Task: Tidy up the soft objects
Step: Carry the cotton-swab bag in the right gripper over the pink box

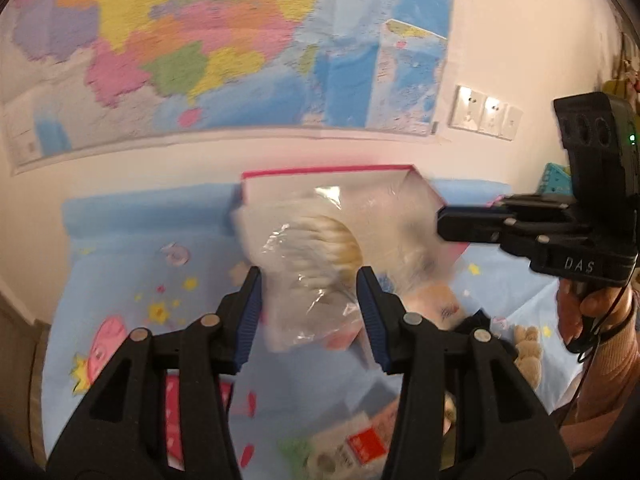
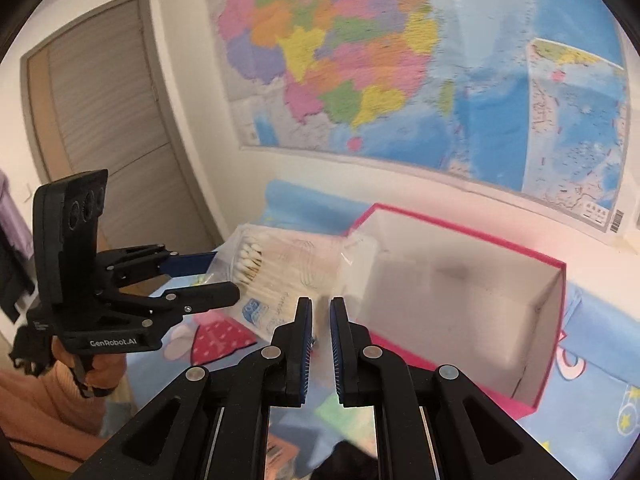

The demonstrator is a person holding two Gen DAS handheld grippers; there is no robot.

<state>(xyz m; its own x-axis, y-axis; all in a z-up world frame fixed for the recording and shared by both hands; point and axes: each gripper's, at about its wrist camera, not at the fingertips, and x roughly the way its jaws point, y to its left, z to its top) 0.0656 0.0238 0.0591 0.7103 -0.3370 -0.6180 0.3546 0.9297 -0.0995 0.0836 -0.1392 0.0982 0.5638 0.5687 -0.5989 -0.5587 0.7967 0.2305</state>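
Left claw (image 1: 310, 304) spread wide, right claw (image 2: 320, 340) nearly closed with a narrow gap, both held level.

Left wrist view looks along its fingers (image 1: 248, 312) toward the wall map (image 1: 200, 52), close on the cotton swab bag (image 1: 312, 272) between them. Right wrist view faces the same map (image 2: 400, 72), pink box (image 2: 460, 292) just past its fingertips. Both share bag (image 2: 288, 264), box (image 1: 328, 176), blue bedsheet (image 1: 140, 240).

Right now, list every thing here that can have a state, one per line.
left tool: jaws spread wide around the bag, open.
right tool: jaws nearly together, nothing visibly between them.
bag of cotton swabs: in the air, its far end at the box's rim.
pink box: lidless, tipped, inside looks bare.
door: closed.
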